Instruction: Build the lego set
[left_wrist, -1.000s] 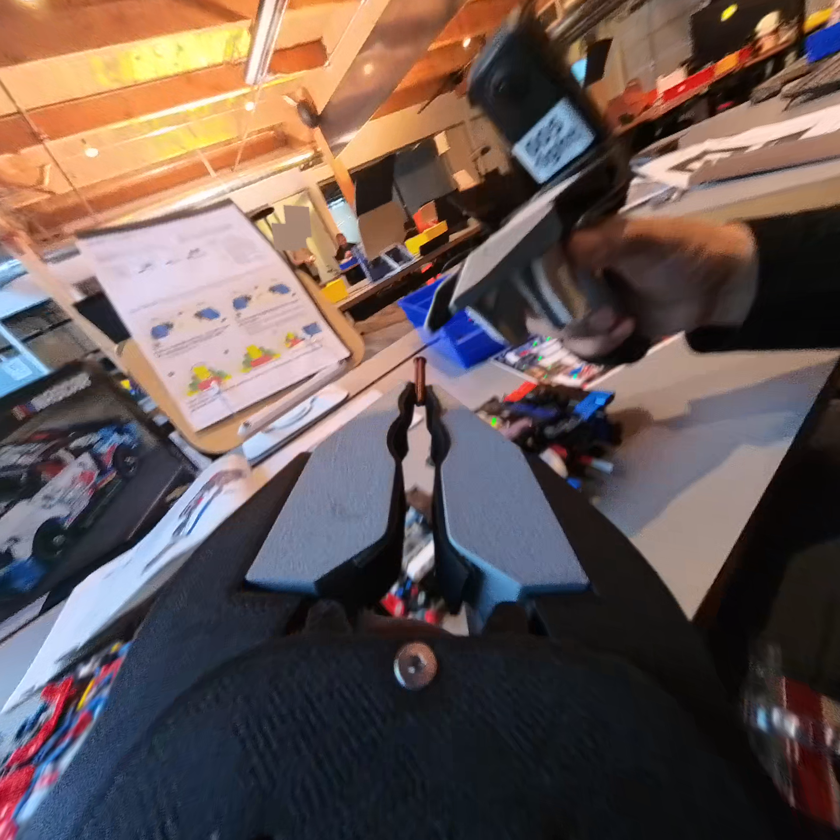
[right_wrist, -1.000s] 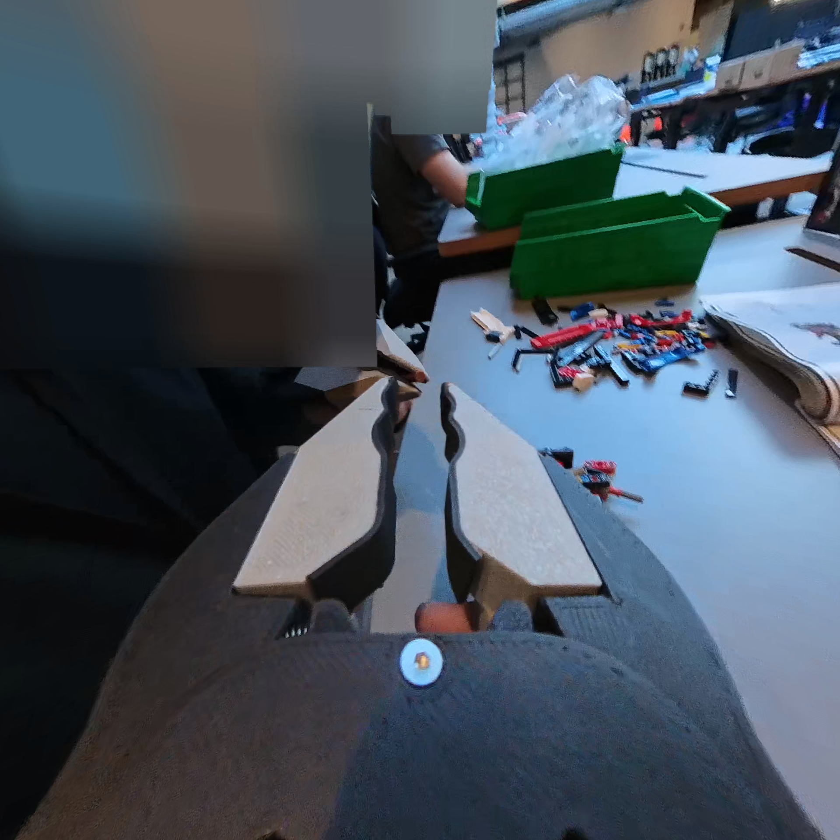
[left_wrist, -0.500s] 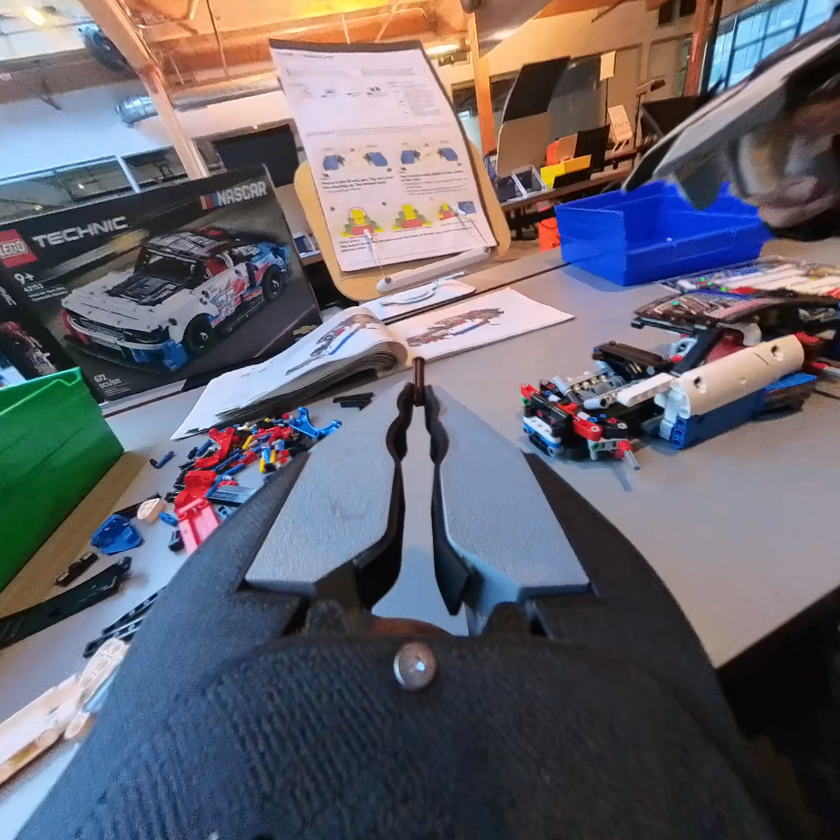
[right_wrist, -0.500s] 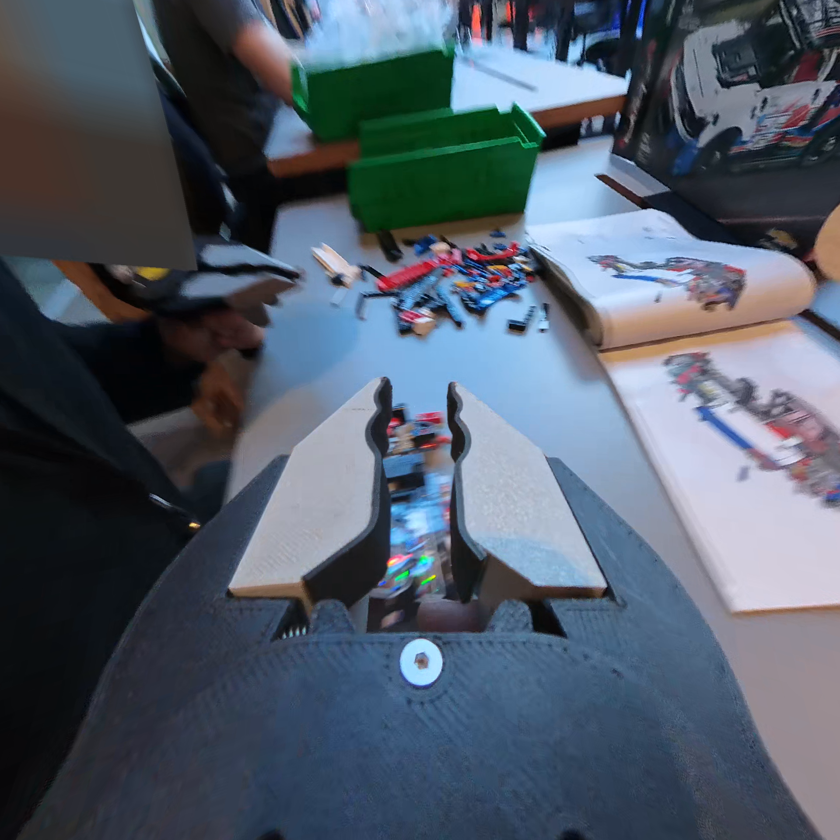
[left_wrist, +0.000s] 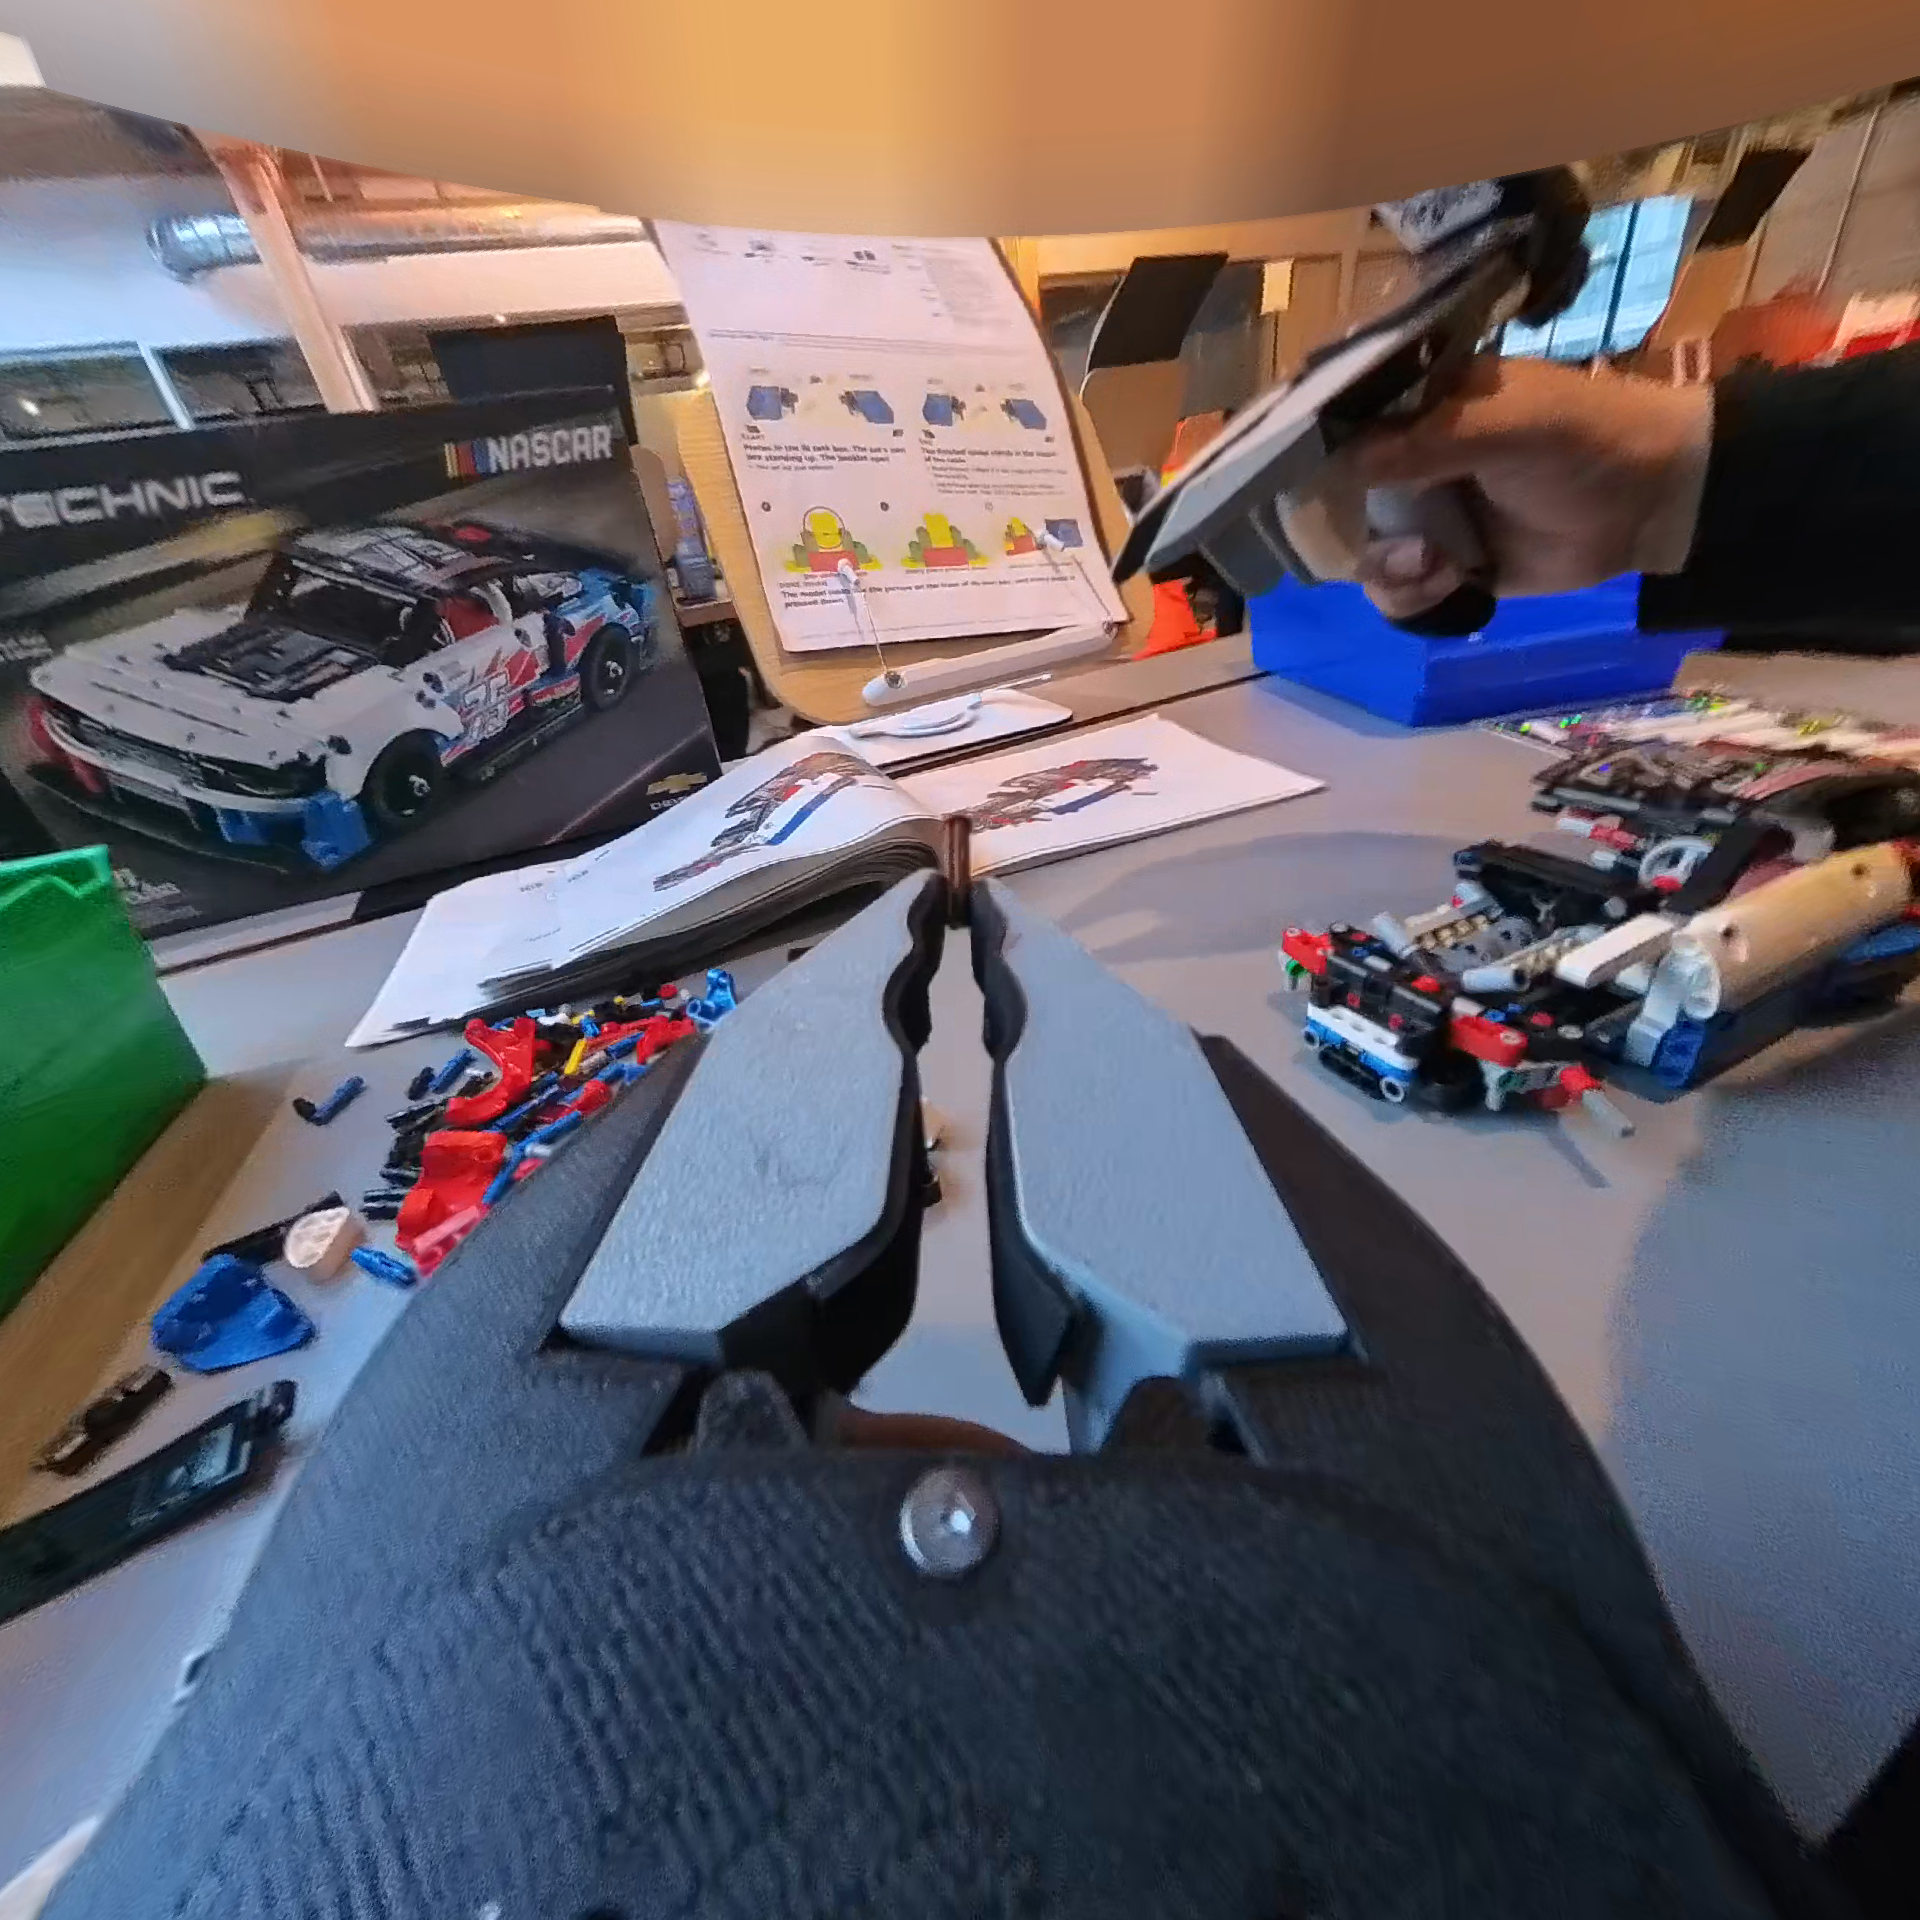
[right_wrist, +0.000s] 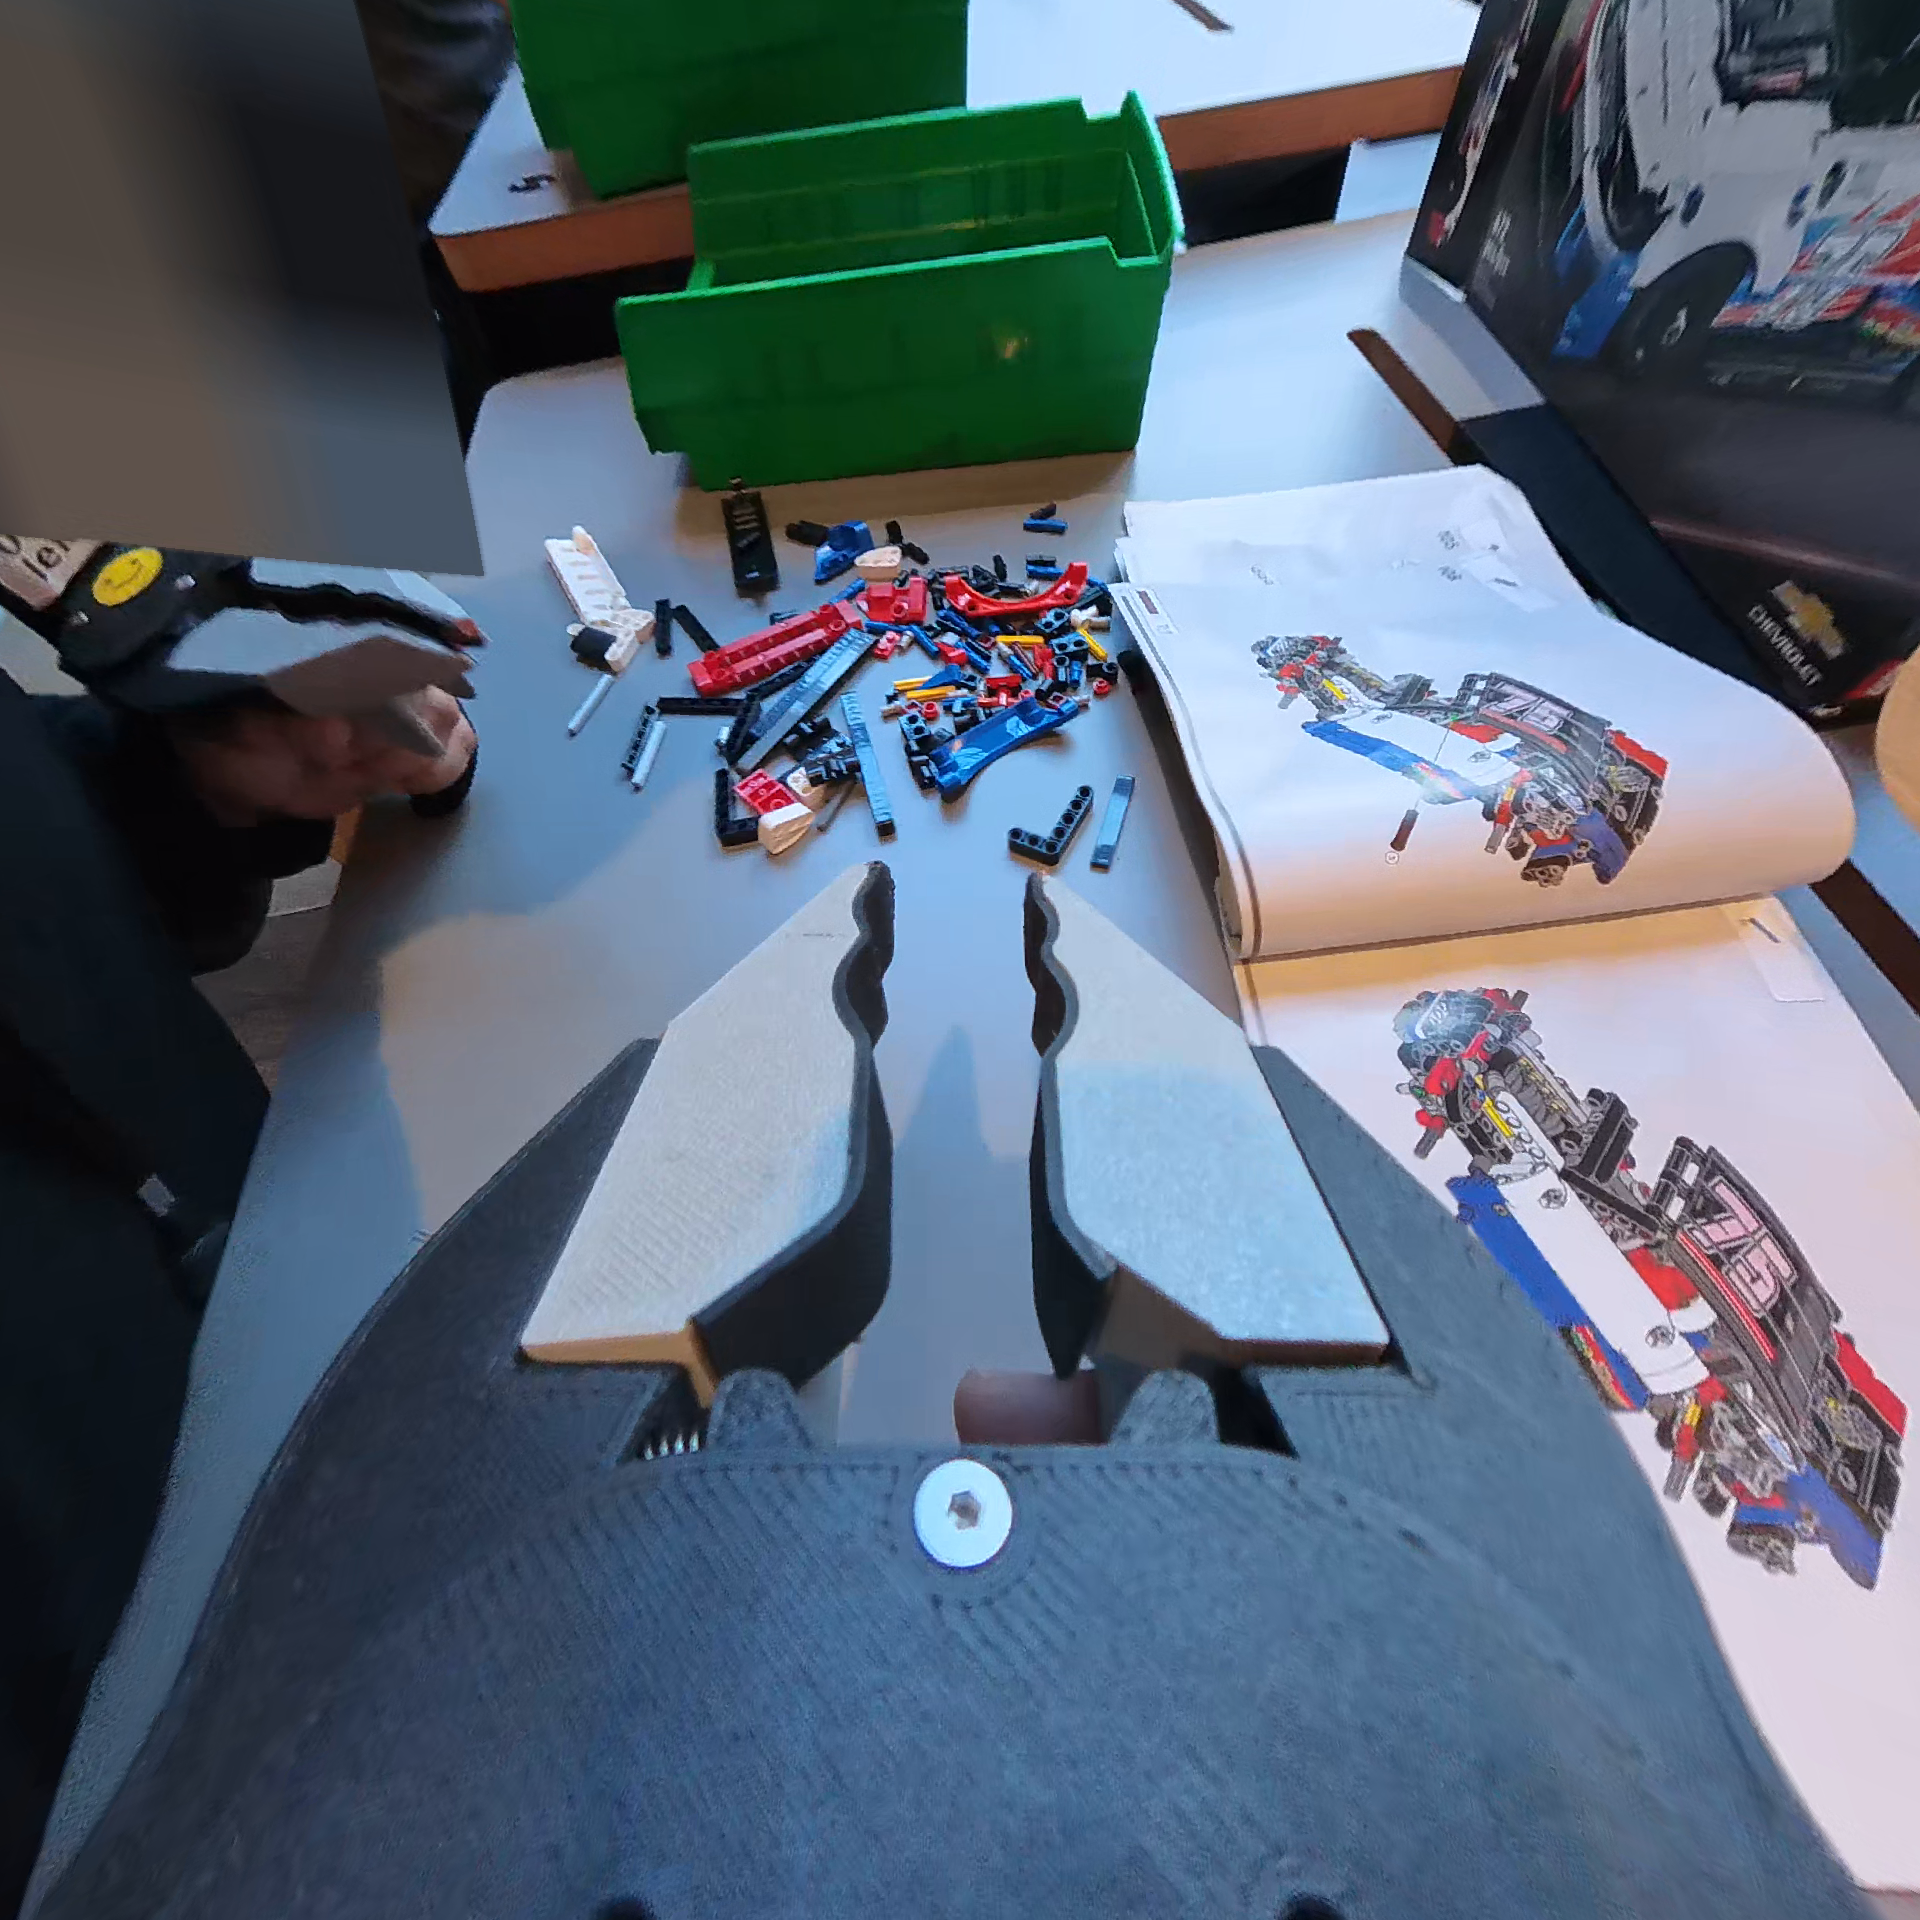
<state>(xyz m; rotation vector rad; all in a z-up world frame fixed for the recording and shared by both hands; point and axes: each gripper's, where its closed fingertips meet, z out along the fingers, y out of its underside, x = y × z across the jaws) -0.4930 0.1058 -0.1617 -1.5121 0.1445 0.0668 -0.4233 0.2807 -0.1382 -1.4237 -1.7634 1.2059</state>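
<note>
Here, the left gripper (left_wrist: 956, 902) is pinched shut on a thin dark brown pin (left_wrist: 954, 844) that stands upright from its tips. The right gripper (right_wrist: 958, 906) is empty, its jaws a narrow gap apart. Take the open instruction booklet (left_wrist: 727, 873) as landmark. The loose piece pile (left_wrist: 520, 1081) lies on the grey table (left_wrist: 1714, 1299) just in front of the booklet, left of the pin. The half-built car (left_wrist: 1579, 977) sits well to the booklet's right. The pin looks light, stiff and easily dropped, so it is best held mid-shaft. The car seems fragile and is best steadied by its blue base.
</note>
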